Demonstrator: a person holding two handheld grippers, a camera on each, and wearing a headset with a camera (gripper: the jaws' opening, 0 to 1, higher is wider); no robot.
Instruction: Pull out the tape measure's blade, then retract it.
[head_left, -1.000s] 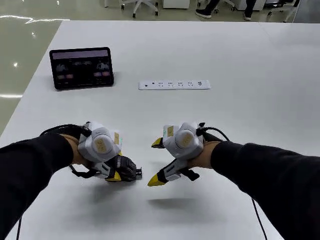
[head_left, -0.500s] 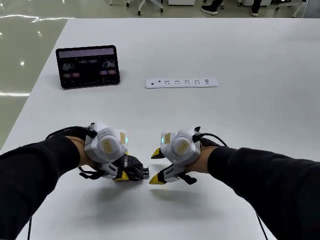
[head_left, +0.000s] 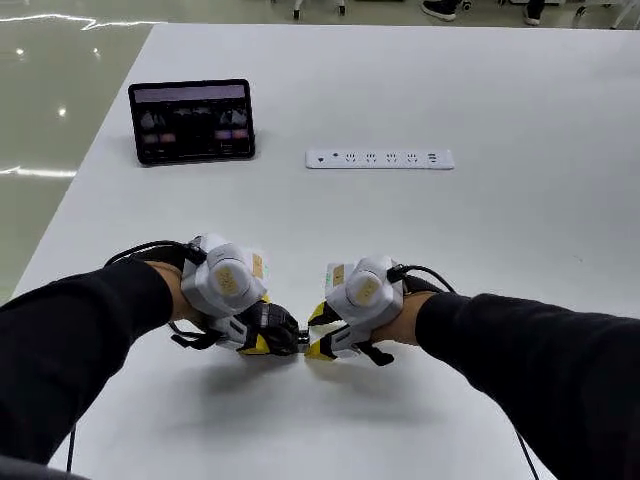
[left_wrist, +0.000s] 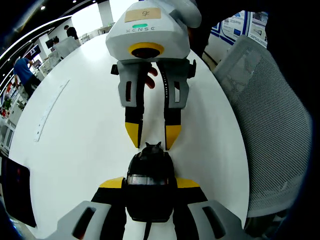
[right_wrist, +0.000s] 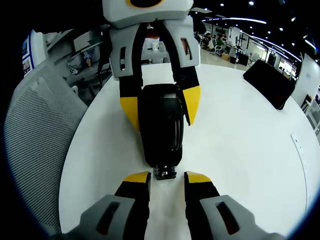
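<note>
The left tongs (left_wrist: 150, 183) are clamped on the black tape measure (right_wrist: 160, 125), held just above the white table (head_left: 470, 240). The right tongs (right_wrist: 167, 181) stand apart, 1 tip on each side of the blade hook (left_wrist: 152, 146), not yet pinching it.

The hook is small, so an off-centre close could slide off it. A hard pull could also twist the case in its 2-point grip.

The right gripper view shows the gap at the hook, which the head view hides behind the gripper bodies.
</note>
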